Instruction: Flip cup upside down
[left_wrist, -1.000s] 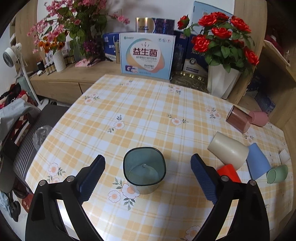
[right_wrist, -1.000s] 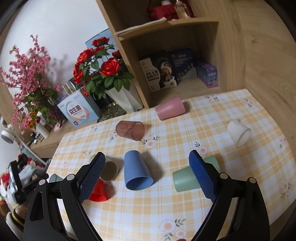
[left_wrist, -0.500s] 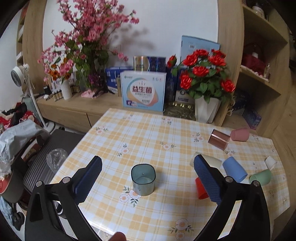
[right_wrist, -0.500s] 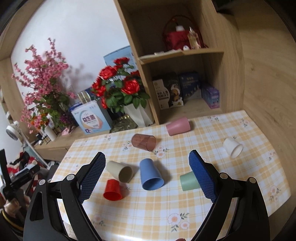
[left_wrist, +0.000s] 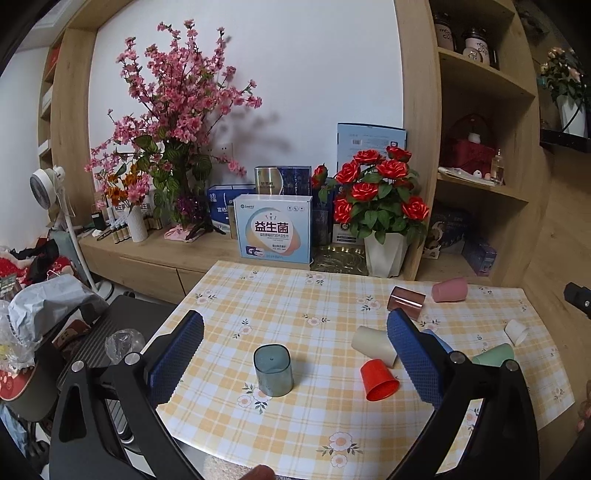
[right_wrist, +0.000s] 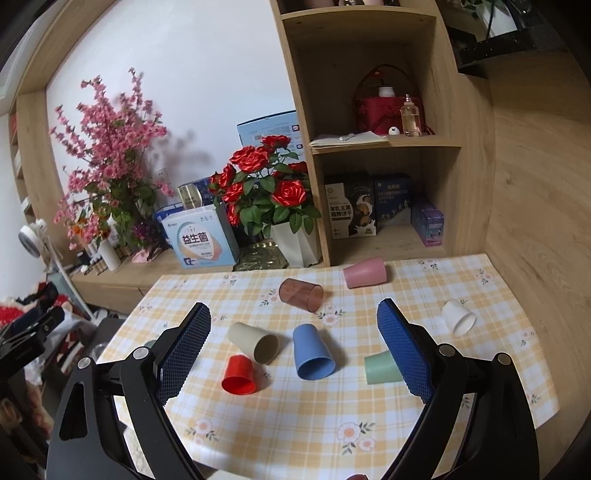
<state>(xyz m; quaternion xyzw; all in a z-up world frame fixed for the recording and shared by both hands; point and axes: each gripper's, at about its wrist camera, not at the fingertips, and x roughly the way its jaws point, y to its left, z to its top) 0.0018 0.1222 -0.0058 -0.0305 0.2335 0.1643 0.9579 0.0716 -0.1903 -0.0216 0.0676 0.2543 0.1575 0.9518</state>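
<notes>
Tools both hang spread and empty: left tool (left_wrist: 295, 354), right tool (right_wrist: 291, 347). Teal cup (left_wrist: 273, 370) stands on the checked counter (left_wrist: 295, 424), apparently base-up, so likely flipped. Other cups, like the blue cup (right_wrist: 313, 352), lie sideways.

"益生菌" on the white box (left_wrist: 272, 229)

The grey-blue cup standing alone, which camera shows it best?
The left wrist view. There the grey-blue cup stands in full sight on the checked tablecloth, base up, between the open fingers of the left gripper. In the right wrist view only a sliver of it peeks out behind the right gripper.
</notes>
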